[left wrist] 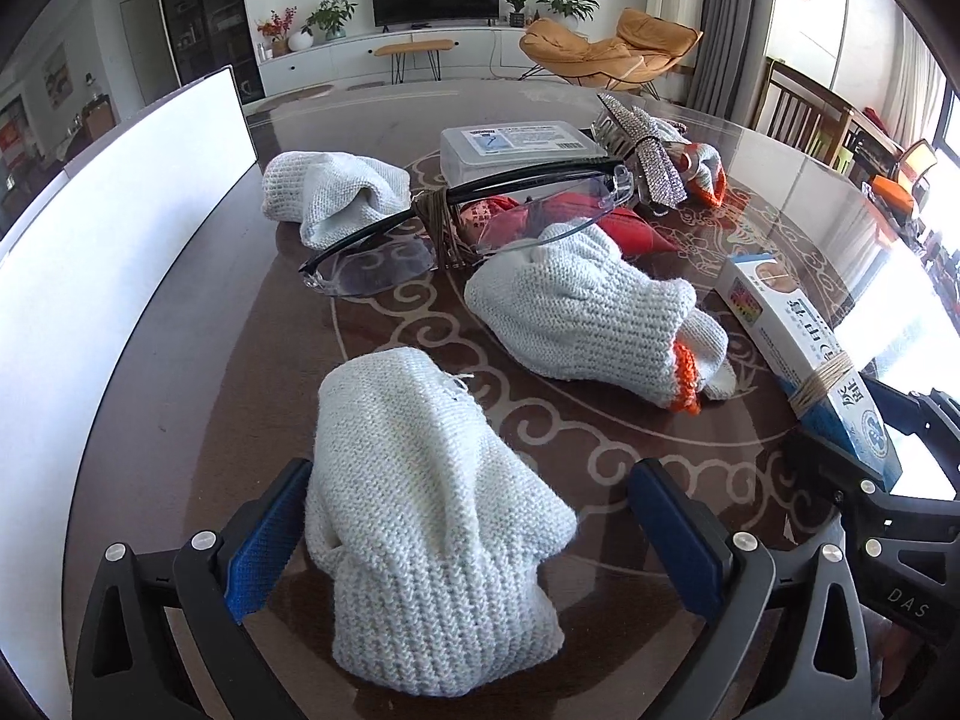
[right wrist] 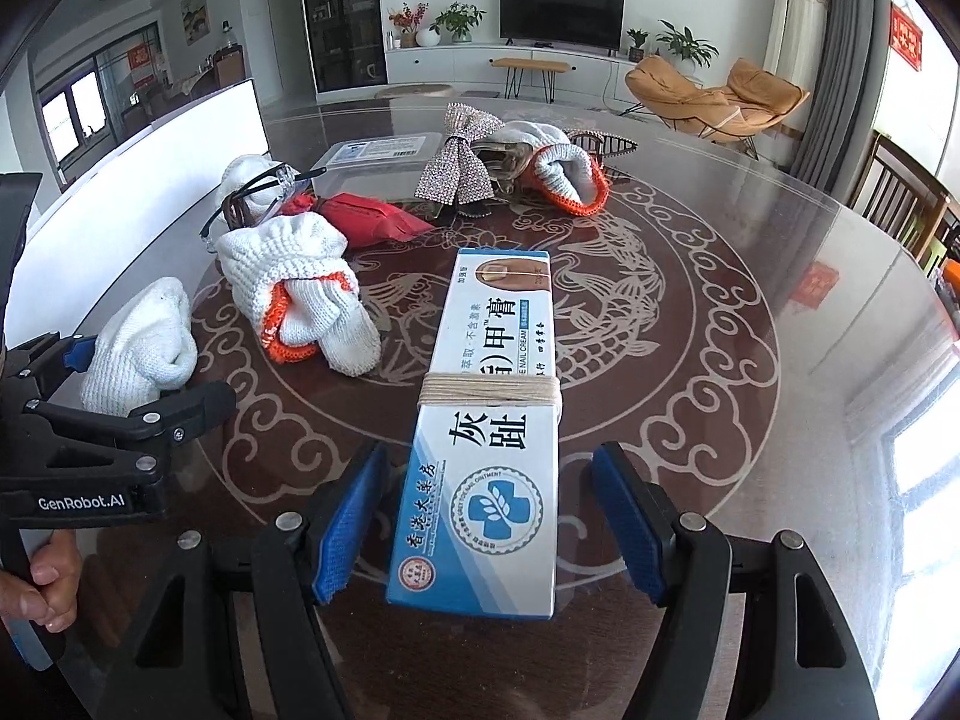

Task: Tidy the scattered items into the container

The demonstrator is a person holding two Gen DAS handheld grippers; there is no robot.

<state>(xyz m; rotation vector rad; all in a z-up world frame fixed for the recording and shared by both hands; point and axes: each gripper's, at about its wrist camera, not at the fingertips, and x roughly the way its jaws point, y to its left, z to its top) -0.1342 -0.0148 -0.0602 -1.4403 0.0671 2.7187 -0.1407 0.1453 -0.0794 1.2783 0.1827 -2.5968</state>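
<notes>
Dark wood with a pale scroll-and-fish inlay makes up the round counter (right wrist: 690, 312), and a white container (left wrist: 150, 192) stands along its left edge. Scattered items lie across the middle (several are knit). Nearest the left gripper (left wrist: 474, 534) is a white knit bundle (left wrist: 420, 516), lying between its wide-spread jaws with the left pad just beside it. A blue-and-white ointment box (right wrist: 486, 438), bound with twine, lies between the right gripper's (right wrist: 486, 516) open jaws, neither pad pressing it. Beyond sit an orange-trimmed knit bundle (left wrist: 588, 312), a clear plastic case (left wrist: 522, 147) and black-framed glasses (left wrist: 420, 222).
</notes>
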